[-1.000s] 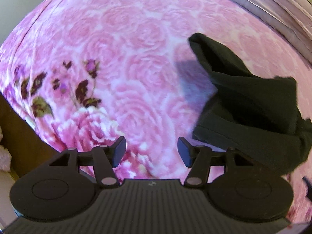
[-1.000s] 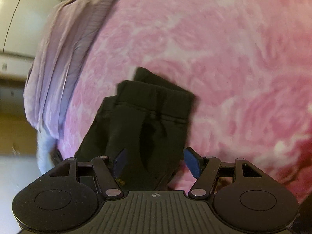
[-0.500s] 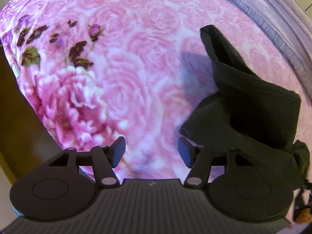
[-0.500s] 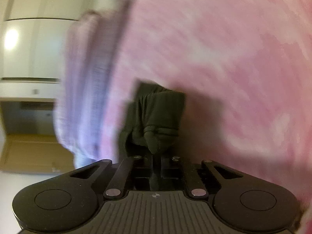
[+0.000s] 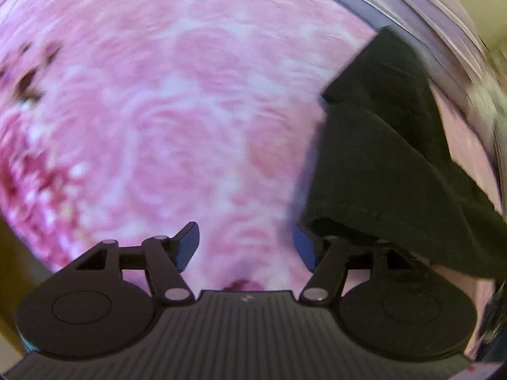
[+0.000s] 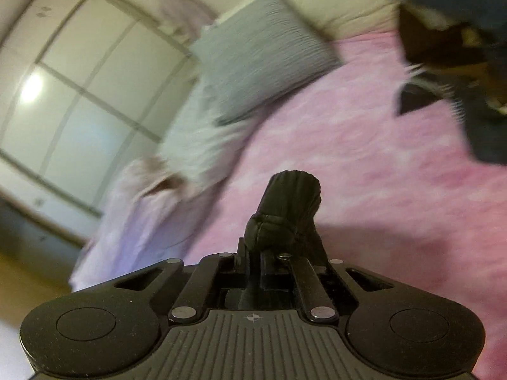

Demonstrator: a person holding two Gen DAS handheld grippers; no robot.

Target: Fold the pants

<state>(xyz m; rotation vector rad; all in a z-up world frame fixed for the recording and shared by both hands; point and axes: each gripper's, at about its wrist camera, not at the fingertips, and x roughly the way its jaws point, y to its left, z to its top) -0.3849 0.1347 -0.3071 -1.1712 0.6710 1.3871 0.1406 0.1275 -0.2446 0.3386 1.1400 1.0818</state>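
While earlier open, right gripper point(image 6: 264, 253) now pinches pants point(image 6: 285, 209) | lifted

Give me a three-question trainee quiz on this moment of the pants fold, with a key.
1. True or false: the right gripper is shut on a bunched part of the black pants.
2. What lies between the fingers of the left gripper? A) black pants B) only the pink floral blanket beneath C) a pillow
3. In the left wrist view, on which side of the picture do the black pants lie?

Key: 1 true. 2 B; its jaws are opening, nothing held. 3 The right side.
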